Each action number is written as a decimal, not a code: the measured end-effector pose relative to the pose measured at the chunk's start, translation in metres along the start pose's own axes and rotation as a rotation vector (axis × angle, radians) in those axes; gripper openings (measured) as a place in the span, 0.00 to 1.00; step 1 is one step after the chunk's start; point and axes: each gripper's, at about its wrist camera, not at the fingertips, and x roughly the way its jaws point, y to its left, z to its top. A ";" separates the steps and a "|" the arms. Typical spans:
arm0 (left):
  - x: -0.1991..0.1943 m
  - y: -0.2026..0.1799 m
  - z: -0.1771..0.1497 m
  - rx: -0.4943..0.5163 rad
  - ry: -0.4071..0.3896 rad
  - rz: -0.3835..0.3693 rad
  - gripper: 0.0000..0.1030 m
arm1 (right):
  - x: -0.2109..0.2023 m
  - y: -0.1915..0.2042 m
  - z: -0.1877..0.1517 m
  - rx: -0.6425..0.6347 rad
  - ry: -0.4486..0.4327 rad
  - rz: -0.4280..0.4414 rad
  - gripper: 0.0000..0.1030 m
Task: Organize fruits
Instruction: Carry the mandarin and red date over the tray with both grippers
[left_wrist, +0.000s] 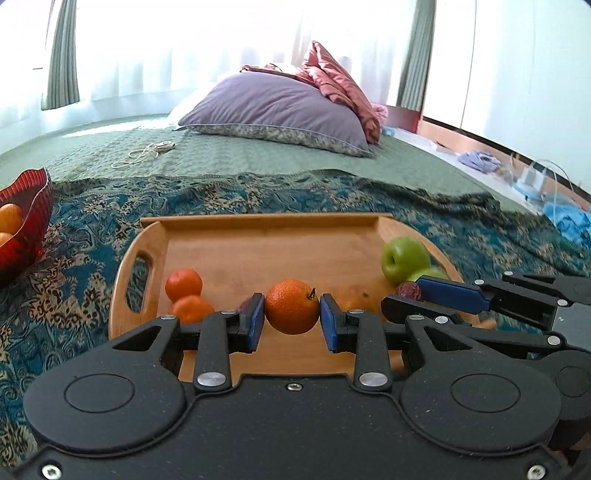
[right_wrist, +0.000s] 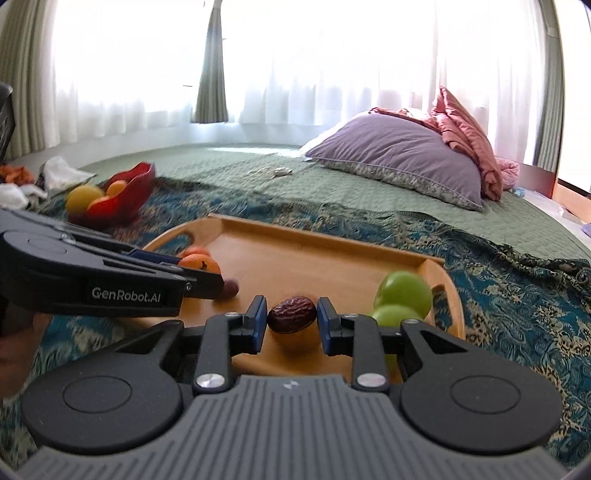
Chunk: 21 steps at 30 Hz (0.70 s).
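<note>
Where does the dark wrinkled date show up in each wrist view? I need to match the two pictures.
Left wrist: the date peeks out at right of centre, mostly hidden behind the right gripper.
Right wrist: date sits dead centre, between the right gripper's blue pads.
Shared landmark: the green apples at the wooden tray's right end.

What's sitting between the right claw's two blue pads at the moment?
A dark wrinkled date, seen in the right wrist view. The right claw has a pad against each end of it, above the wooden tray.
</note>
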 end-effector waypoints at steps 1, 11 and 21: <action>0.003 0.002 0.003 -0.009 0.002 0.004 0.30 | 0.003 -0.001 0.003 0.010 -0.001 -0.006 0.33; 0.035 0.021 0.026 -0.062 0.023 0.050 0.30 | 0.036 -0.013 0.023 0.073 0.021 -0.039 0.33; 0.071 0.032 0.043 -0.090 0.107 0.067 0.30 | 0.068 -0.030 0.041 0.141 0.118 -0.013 0.33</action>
